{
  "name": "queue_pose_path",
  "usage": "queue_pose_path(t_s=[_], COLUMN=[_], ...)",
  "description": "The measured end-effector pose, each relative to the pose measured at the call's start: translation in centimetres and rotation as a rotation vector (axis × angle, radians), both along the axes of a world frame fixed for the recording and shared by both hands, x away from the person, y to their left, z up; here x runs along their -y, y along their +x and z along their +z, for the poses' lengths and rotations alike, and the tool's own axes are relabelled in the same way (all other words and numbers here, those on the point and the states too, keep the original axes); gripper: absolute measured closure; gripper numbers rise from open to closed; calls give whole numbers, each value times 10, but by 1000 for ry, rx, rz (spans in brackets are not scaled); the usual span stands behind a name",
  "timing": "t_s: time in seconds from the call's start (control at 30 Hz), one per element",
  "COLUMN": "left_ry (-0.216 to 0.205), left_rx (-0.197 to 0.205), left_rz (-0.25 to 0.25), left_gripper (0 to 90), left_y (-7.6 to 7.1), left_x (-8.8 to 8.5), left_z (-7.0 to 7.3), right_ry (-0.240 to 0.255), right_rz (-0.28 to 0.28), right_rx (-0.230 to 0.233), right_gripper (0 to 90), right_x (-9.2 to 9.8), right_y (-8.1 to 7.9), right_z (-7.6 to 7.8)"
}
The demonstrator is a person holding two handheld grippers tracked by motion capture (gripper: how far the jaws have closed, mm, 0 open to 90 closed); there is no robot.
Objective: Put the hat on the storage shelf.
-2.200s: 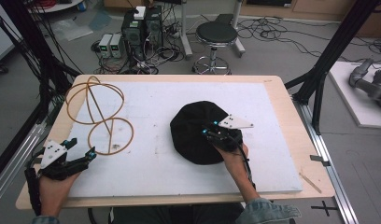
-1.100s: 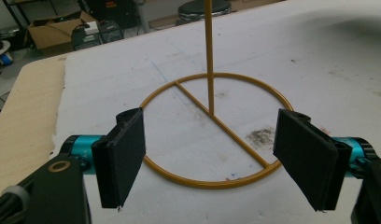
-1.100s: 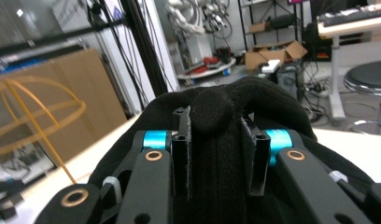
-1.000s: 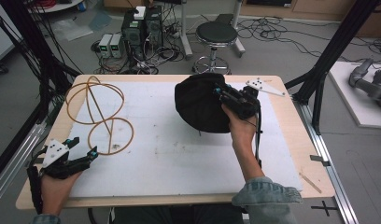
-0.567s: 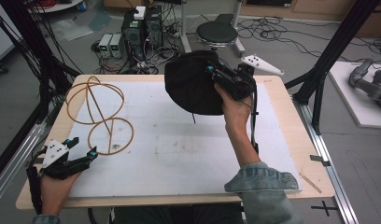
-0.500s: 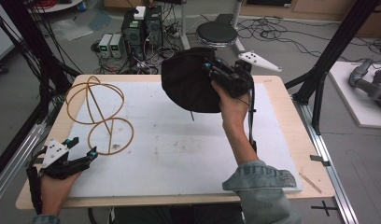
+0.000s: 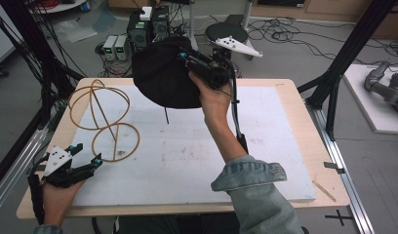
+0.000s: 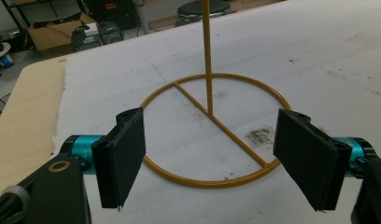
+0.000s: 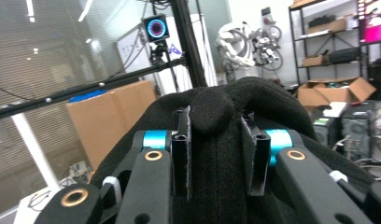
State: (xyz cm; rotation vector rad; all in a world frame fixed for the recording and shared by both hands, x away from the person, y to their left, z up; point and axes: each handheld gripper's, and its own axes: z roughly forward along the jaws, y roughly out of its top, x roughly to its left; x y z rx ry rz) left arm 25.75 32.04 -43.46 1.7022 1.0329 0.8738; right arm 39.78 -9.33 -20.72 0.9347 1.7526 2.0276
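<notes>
We hold the right gripper raised on an outstretched forearm, jaws apparently clamped tight. Our left gripper rests low, jaws spread wide apart.

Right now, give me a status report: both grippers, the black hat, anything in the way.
Right gripper shut on black hat, held above the table. Left gripper open, empty, facing the yellow wire stand. Nothing in the way.

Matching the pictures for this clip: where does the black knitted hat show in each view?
High view: black knitted hat held up above the table's far edge, top centre.
Left gripper view: not in this picture.
Right gripper view: the hat bunched between the tongs, centre.
Shared landmark: the right tongs gripping it.
</notes>
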Motion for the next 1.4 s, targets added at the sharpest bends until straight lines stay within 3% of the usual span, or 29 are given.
queue_pose_path(t_s=[0.6, 1.0, 1.4], left_ry=[3, 0, -5], left_rx=[3, 7, 9], left_rz=[3, 6, 3], left_gripper=[255, 255, 255], left_y=[-2, -5, -5], left_x=[-2, -4, -4], left_z=[0, 1, 0], right_ry=[18, -5, -40], right_rz=[105, 185, 217], right_rx=[-31, -60, -81], right_gripper=[709, 708, 705], right_x=[-69, -115, -145], right_y=[6, 6, 8], right_z=[3, -6, -17])
